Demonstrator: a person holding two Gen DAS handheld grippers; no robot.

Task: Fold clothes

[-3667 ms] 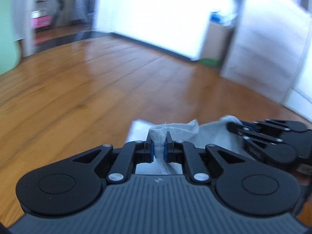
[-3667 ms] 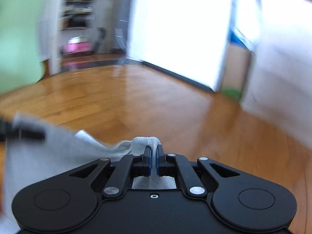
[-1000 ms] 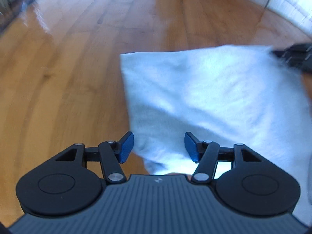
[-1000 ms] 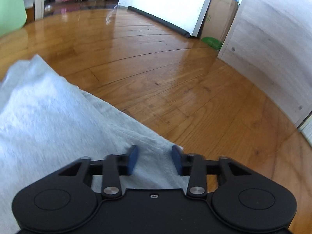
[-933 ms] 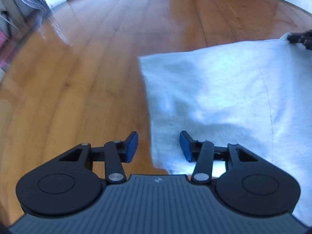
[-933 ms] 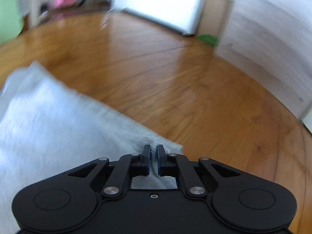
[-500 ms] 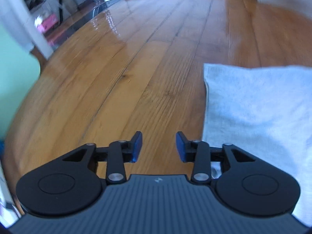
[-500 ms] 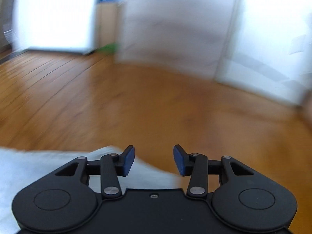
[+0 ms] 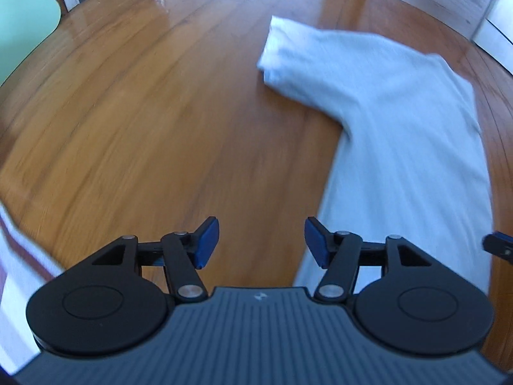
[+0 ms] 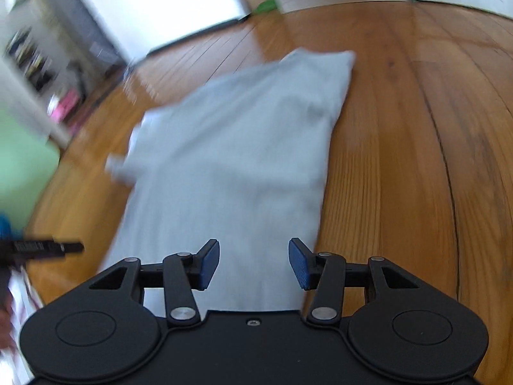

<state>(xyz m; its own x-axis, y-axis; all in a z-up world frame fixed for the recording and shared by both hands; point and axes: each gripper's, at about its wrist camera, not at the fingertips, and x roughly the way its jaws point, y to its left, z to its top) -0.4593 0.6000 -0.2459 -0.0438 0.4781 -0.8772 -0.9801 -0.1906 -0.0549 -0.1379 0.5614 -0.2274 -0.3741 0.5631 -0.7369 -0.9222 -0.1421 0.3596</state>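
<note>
A light grey garment (image 9: pixel 400 122) lies flat on the wooden table (image 9: pixel 144 112), one sleeve (image 9: pixel 288 54) sticking out to the left. In the right wrist view the garment (image 10: pixel 237 160) stretches away from the camera. My left gripper (image 9: pixel 261 240) is open and empty, above bare wood just left of the garment's edge. My right gripper (image 10: pixel 254 261) is open and empty, above the garment's near end. The left gripper's tip shows at the left edge of the right wrist view (image 10: pixel 41 247); the right gripper's tip shows at the right edge of the left wrist view (image 9: pixel 500 247).
A green chair (image 9: pixel 22 16) stands beyond the table's left side. A white panel (image 10: pixel 154 3), a cardboard box and shelves stand behind the table. A white cloth with a red stripe (image 9: pixel 19 250) is at the lower left near the table's edge.
Both grippers let go of the garment and opened. They have pulled back and up, so the whole garment with its sleeve now lies flat in view.
</note>
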